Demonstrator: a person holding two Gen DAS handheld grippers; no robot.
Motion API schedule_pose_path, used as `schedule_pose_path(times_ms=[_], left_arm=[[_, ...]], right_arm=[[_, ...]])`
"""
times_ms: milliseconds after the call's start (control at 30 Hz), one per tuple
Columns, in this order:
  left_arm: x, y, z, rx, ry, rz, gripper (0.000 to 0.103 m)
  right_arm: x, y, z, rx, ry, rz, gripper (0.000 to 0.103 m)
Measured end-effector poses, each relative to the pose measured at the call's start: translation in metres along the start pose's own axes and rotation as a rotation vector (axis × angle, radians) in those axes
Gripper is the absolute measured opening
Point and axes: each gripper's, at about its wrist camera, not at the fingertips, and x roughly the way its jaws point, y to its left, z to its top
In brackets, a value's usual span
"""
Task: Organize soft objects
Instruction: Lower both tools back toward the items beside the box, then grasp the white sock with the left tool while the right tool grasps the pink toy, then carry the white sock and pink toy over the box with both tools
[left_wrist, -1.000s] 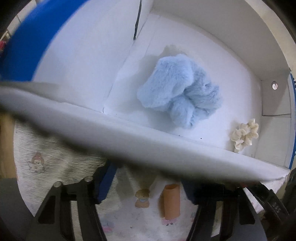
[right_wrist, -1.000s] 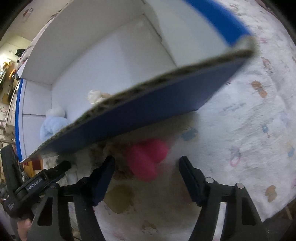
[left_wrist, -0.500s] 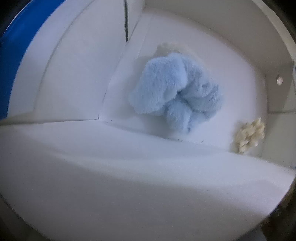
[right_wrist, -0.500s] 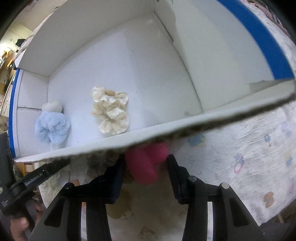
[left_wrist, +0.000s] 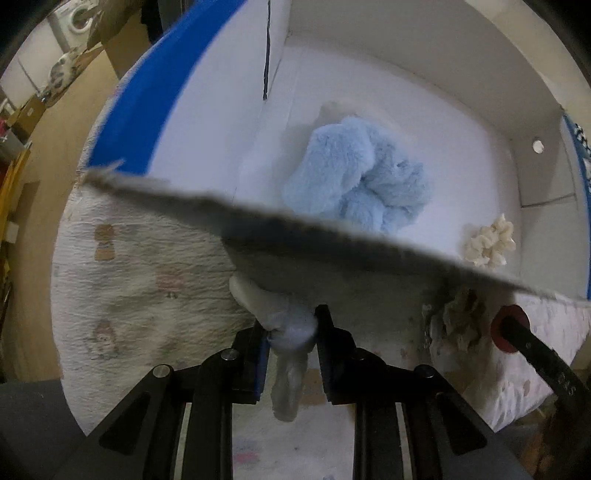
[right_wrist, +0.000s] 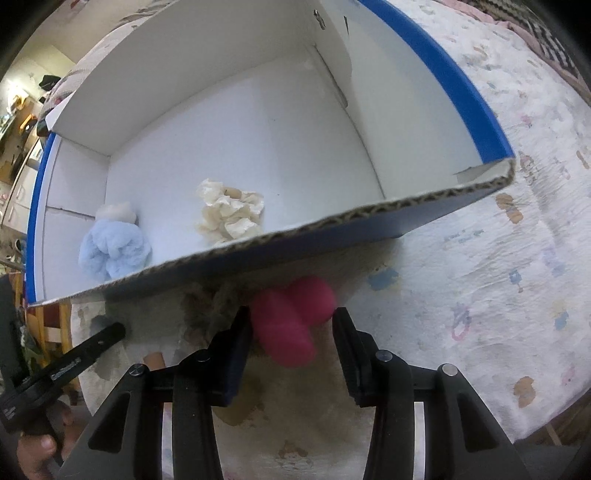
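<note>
Left wrist: left gripper pinching pale-blue soft toy under box rim; right gripper clamping pink toy.

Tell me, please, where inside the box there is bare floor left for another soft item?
The box floor is bare from the cream scrunchie to the far and right-hand walls. The left end is crowded by the blue fluffy scrunchie.

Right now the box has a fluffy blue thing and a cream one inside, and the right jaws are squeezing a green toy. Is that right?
Almost. The toy between the right jaws is pink, not green, as the right wrist view shows. The fluffy blue thing and the cream one are indeed inside the box.
</note>
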Motion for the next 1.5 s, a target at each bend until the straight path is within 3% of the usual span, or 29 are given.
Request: schedule_pose_path(times_ms=[200, 400, 533, 667, 733, 800, 900, 1200, 1500], left_arm=[[-0.016, 0.012, -0.007, 0.008, -0.033, -0.027, 0.021], [-0.046, 0.035, -0.021, -0.017, -0.07, -0.051, 0.021], [-0.076, 0.039, -0.026, -0.01, -0.146, -0.078, 0.021], [-0.105, 0.03, -0.037, 0.053, -0.283, -0.062, 0.021], [-0.119, 0.028, -0.038, 0.072, -0.318, -0.048, 0.021], [-0.12, 0.027, -0.038, 0.067, -0.295, -0.048, 0.021], [-0.126, 0.023, -0.034, 0.05, -0.296, -0.04, 0.021], [-0.15, -0.01, 0.011, 0.132, -0.364, -0.02, 0.021], [-0.142, -0.04, 0.061, 0.209, -0.351, -0.015, 0.021]], right_arm=[[-0.008, 0.012, -0.001, -0.023, -0.029, -0.014, 0.046], [-0.03, 0.019, -0.018, -0.066, -0.075, 0.046, 0.046], [-0.055, 0.032, -0.028, -0.144, -0.144, 0.111, 0.046], [-0.084, 0.045, -0.033, -0.238, -0.234, 0.17, 0.046], [-0.099, 0.047, -0.031, -0.275, -0.276, 0.162, 0.046], [-0.105, 0.054, -0.028, -0.297, -0.3, 0.167, 0.046], [-0.113, 0.061, -0.022, -0.307, -0.324, 0.175, 0.046], [-0.136, 0.072, 0.004, -0.349, -0.419, 0.169, 0.046], [-0.13, 0.074, 0.051, -0.386, -0.422, 0.128, 0.046]])
